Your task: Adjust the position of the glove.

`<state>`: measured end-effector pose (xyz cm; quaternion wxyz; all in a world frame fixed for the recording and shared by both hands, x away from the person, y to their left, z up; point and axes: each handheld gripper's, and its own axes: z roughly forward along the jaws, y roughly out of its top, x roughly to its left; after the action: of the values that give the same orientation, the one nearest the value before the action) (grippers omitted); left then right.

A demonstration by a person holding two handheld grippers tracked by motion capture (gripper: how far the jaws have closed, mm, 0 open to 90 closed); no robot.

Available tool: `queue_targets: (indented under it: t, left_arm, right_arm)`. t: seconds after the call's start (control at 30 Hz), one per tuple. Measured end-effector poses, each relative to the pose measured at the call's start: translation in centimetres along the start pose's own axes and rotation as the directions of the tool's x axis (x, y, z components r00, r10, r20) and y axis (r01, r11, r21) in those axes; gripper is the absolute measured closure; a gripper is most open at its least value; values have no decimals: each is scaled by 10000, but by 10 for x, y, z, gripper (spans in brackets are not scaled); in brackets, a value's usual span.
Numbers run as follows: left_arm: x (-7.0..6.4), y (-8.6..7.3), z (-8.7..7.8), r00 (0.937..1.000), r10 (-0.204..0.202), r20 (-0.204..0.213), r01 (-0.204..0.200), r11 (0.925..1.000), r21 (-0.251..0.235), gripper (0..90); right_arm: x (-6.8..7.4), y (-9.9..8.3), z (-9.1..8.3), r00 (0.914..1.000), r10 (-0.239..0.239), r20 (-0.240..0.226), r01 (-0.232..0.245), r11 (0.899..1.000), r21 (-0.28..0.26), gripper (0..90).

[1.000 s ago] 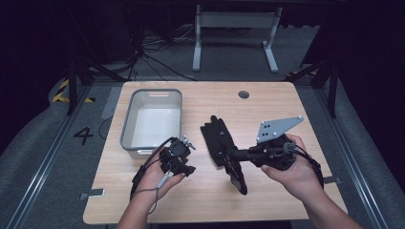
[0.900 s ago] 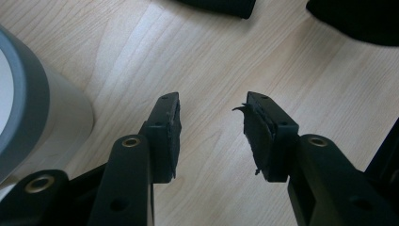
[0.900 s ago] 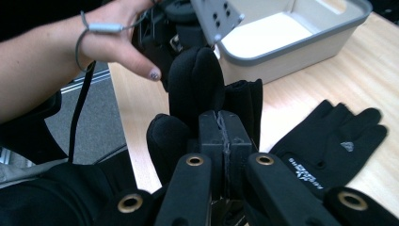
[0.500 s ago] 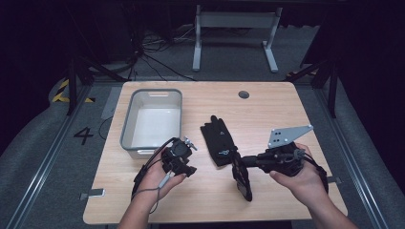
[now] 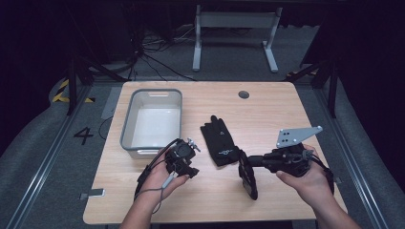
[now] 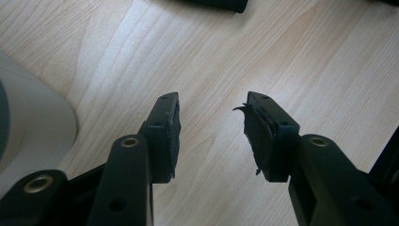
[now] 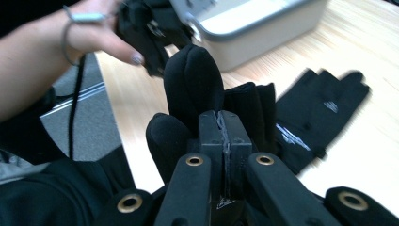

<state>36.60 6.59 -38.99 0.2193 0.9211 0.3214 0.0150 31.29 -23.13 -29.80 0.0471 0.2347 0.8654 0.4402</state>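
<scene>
Black knit fabric, soft and bulging in rounded finger shapes, stands up from the right tool (image 7: pixel 225 136), whose jaws are pressed together on a glove (image 7: pixel 193 89). In the high view that held glove (image 5: pixel 248 174) hangs from the right tool (image 5: pixel 249 164) as a limp dark strip, its lower end at the worktop (image 5: pixel 286 105) near the front edge. The left tool (image 6: pixel 211 127) has its jaws well apart with nothing between them, only pale wood grain below; one rubber pad looks frayed at its edge. In the high view the left tool (image 5: pixel 184 157) sits in the left hand (image 5: pixel 160 179), just in front of the bin's near wall.

Against half a second ago, the right tool has drawn the held glove a little farther from its mate and nearer the front edge, so the two gloves now lie apart. The left tool has kept its place.

The second glove (image 5: pixel 219 140) lies flat and open at mid-worktop, fingers pointing away, a small white mark on its back; it is between the two tools. Behind the left tool stands a grey plastic bin (image 5: pixel 128 125), rectangular with rounded corners and a smooth pale inside. Farther back, a small dark round grommet (image 5: pixel 244 94) sits near the worktop's far edge.
</scene>
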Motion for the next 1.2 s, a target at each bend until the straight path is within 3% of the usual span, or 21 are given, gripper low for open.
queue_targets:
  t: [0.1, 0.2, 0.27, 0.47, 0.57, 0.7, 0.8, 0.83, 0.87, 0.9, 1.03, 1.07, 1.1, 1.13, 1.2]
  left_arm:
    - [2, -1, -2, 10000, -44, 22, 44, 10000, -86, 564]
    - [4, -4, -7, 9999, -114, -22, 114, 9997, -234, 564]
    - [4, -4, -8, 10000, -97, -1, 96, 9996, -262, 564]
    - [4, -3, -6, 10000, -67, -1, 67, 9998, -181, 564]
    - [2, -1, -2, 10000, -62, 7, 62, 9999, -95, 564]
    - [-2, 2, 0, 10000, 9, 8, -9, 10000, -19, 564]
    - [-5, 4, 4, 9999, 117, 67, -117, 9999, 80, 562]
    - [-5, 4, 4, 9999, 117, 67, -117, 9999, 80, 562]
    - [-5, 4, 5, 9999, 130, 88, -131, 9998, 122, 562]
    - [-5, 5, 7, 9999, 128, 108, -129, 9998, 151, 562]
    - [-6, 6, 10, 9997, 171, 163, -175, 9996, 209, 562]
    - [-6, 6, 11, 9997, 181, 182, -185, 9995, 242, 562]
    - [-7, 6, 11, 9996, 175, 203, -181, 9995, 254, 562]
    - [-8, 7, 13, 9995, 218, 208, -224, 9994, 269, 562]
    - [-8, 7, 14, 9995, 248, 212, -254, 9992, 304, 562]
  right_arm:
    - [7, 8, 6, 9994, -123, -329, 116, 9997, -197, 896]
    - [25, 21, 24, 9961, -536, -708, 499, 9973, -534, 896]
    - [25, 20, 29, 9965, -511, -659, 472, 9971, -598, 896]
    - [6, -7, 19, 9984, 307, -484, -337, 9975, -616, 896]
    - [-11, -34, -3, 9949, 1010, -38, -1010, 9924, -705, 896]
    - [-19, -50, -20, 9901, 1365, 330, -1337, 9882, -753, 899]
    - [-33, -75, -39, 9772, 1954, 830, -1891, 9789, -780, 899]
    - [-33, -75, -39, 9772, 1954, 830, -1891, 9789, -780, 899]
    - [-39, -88, -44, 9676, 2308, 1021, -2236, 9716, -771, 900]
    - [-39, -88, -44, 9676, 2308, 1021, -2236, 9716, -771, 900]
    - [-47, -110, -47, 9516, 2761, 1352, -2701, 9609, -612, 900]
    - [-51, -121, -46, 9424, 3005, 1467, -2965, 9538, -485, 900]
    - [-51, -121, -46, 9424, 3005, 1467, -2965, 9538, -485, 900]
    - [-55, -132, -41, 9330, 3118, 1796, -3151, 9490, -108, 900]
    - [-56, -136, -39, 9306, 3143, 1877, -3202, 9473, 11, 900]
